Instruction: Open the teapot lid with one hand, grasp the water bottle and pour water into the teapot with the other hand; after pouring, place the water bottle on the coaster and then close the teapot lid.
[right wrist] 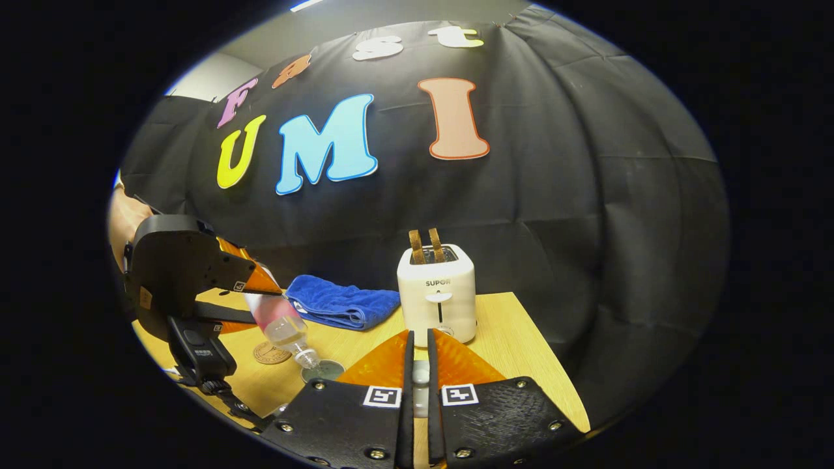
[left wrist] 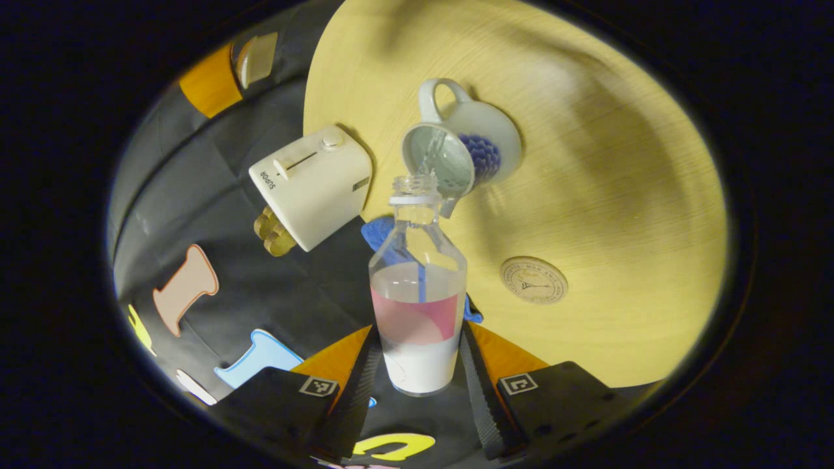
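your left hand-held gripper [left wrist: 417, 384] is clamping the water bottle [left wrist: 417, 306], both fingers [left wrist: 355, 391] pressing on its lower body. in the left gripper view the bottle is pointing toward 12 o'clock, uncapped, its neck reaching just over the open mouth of the teapot [left wrist: 466, 150]. a thin stream of water is running from the neck into that opening. water is sitting in the lower part of the bottle.

the teapot is standing on the bench [left wrist: 619, 195], handle at its 11 o'clock side, with a blue pattern on its body. the coaster [left wrist: 533, 280] is lying flat on the bench at 4 o'clock from the teapot, well apart from it and bare. a toaster [left wrist: 313, 185] is standing at 9 o'clock from the teapot, near the bench edge, with two slices in its slots. a blue cloth [left wrist: 378, 231] is showing behind the bottle's shoulder.

in the right gripper view your right hand-held gripper [right wrist: 420, 384] has its fingers drawn nearly together on a small pale object, probably the teapot lid [right wrist: 421, 374]; i cannot tell for certain. at 9 o'clock in that view the left hand-held gripper is tilting the water bottle neck-down over the teapot's mouth, with the coaster just beside it and the blue cloth beyond.
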The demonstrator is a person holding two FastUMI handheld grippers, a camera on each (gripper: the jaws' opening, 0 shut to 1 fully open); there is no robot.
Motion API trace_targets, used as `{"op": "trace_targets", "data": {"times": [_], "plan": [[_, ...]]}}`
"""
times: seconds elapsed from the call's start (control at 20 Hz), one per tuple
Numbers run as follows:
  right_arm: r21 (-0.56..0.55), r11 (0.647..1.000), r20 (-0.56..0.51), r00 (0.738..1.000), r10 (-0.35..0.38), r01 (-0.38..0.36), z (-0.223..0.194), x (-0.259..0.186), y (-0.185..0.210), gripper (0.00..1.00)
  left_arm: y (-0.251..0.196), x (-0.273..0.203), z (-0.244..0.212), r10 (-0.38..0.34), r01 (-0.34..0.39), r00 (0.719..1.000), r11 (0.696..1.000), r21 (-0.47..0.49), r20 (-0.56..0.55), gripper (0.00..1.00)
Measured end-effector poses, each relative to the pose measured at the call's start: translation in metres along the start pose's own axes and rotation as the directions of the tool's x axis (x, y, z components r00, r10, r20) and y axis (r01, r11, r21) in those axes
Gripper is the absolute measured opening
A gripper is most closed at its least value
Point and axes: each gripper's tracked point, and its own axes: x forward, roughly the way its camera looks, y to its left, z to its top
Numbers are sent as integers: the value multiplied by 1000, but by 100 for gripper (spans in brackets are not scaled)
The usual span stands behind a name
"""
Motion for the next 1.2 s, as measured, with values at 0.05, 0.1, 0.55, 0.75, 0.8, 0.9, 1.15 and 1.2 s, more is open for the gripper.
{"op": "trace_targets", "data": {"times": [0.05,0.1,0.55,0.75,0.8,0.9,1.15,1.2], "plan": [[2,1000,0,1000,0,0,0,0,0,8,2,0,0,5,-5,1000,1000,7,-2,77],[3,1000,0,1000,1,-1,0,-1,0,8,2,1,-1,7,-7,1000,1000,12,-7,77],[-4,1000,-6,1000,6,-6,0,-1,0,8,7,-6,0,29,-26,999,996,81,-36,77],[1,1000,-5,1000,8,-8,0,-1,0,8,6,-7,6,25,-20,999,994,110,-38,77],[3,1000,-6,1000,9,-9,0,-2,1,8,6,-8,6,24,-19,999,993,113,-40,77],[3,1000,-7,1000,10,-10,0,-2,1,8,8,-10,8,28,-23,999,992,120,-38,77],[-5,1000,0,1000,8,-8,2,-1,-1,8,6,-11,10,19,-14,999,993,118,-39,77],[-6,1000,1,1000,6,-6,2,-2,-1,8,5,-12,10,22,-19,999,994,107,-33,77]]}}
